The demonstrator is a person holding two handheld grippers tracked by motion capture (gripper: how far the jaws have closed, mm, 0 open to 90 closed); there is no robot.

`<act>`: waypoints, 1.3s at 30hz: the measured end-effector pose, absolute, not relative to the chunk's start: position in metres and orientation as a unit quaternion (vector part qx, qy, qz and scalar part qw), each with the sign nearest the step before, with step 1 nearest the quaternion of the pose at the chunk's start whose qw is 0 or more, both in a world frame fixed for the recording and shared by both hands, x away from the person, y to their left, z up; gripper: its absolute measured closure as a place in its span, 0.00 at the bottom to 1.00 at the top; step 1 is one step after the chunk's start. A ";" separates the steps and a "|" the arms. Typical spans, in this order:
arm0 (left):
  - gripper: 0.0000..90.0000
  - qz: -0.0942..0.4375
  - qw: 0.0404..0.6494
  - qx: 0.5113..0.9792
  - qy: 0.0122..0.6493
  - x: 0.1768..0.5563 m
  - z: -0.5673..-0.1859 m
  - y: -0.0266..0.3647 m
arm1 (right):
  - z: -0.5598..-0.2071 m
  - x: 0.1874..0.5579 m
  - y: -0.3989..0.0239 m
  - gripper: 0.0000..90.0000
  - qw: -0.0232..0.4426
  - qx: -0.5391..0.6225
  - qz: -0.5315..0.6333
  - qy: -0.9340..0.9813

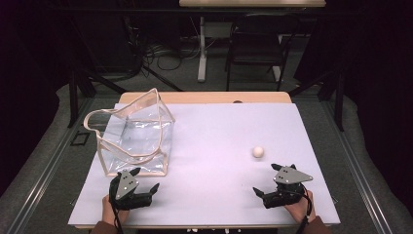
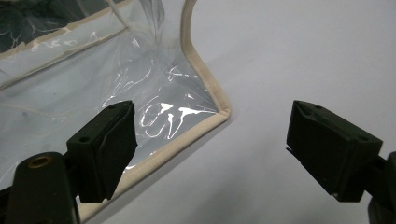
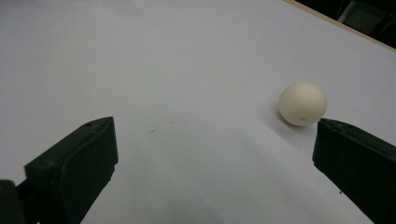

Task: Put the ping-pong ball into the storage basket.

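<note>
A clear plastic bag (image 1: 139, 134) with beige trim and handles stands open on the left of the white table; its near corner (image 2: 219, 112) lies just ahead of my left gripper (image 2: 212, 149). That left gripper (image 1: 144, 179) rests near the front edge, open, with nothing between its jaws. A small cream ball (image 1: 258, 151) lies on the right of the table. My right gripper (image 1: 267, 178) sits a short way in front of it, open and holding nothing. In the right gripper view the ball (image 3: 302, 103) is just beyond the right jaw.
The white table top (image 1: 219, 141) has bare room between bag and ball. A wooden strip (image 1: 204, 97) edges its far side. Beyond stand a dark chair (image 1: 255, 46) and a table leg (image 1: 201, 48) with cables on the floor.
</note>
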State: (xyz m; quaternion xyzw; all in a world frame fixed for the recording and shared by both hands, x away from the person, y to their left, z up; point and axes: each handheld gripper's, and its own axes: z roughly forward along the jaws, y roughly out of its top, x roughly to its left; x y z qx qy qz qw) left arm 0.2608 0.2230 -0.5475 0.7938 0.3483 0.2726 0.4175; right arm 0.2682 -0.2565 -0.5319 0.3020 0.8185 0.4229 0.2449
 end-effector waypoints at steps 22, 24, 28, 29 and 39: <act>0.18 0.277 0.417 0.795 0.342 0.260 -0.547 0.224 | -0.532 0.275 -0.256 0.00 0.249 0.315 0.408 0.819; 0.18 0.278 0.416 0.795 0.342 0.260 -0.547 0.223 | -0.531 0.276 -0.256 0.00 0.250 0.315 0.407 0.820; 0.18 0.278 0.416 0.797 0.339 0.261 -0.547 0.223 | -0.531 0.279 -0.256 0.00 0.251 0.320 0.405 0.819; 0.18 0.278 0.416 0.797 0.340 0.261 -0.548 0.223 | -0.530 0.280 -0.256 0.00 0.251 0.323 0.404 0.818; 0.18 0.280 0.415 0.796 0.339 0.261 -0.547 0.224 | -0.525 0.287 -0.258 0.00 0.253 0.330 0.407 0.813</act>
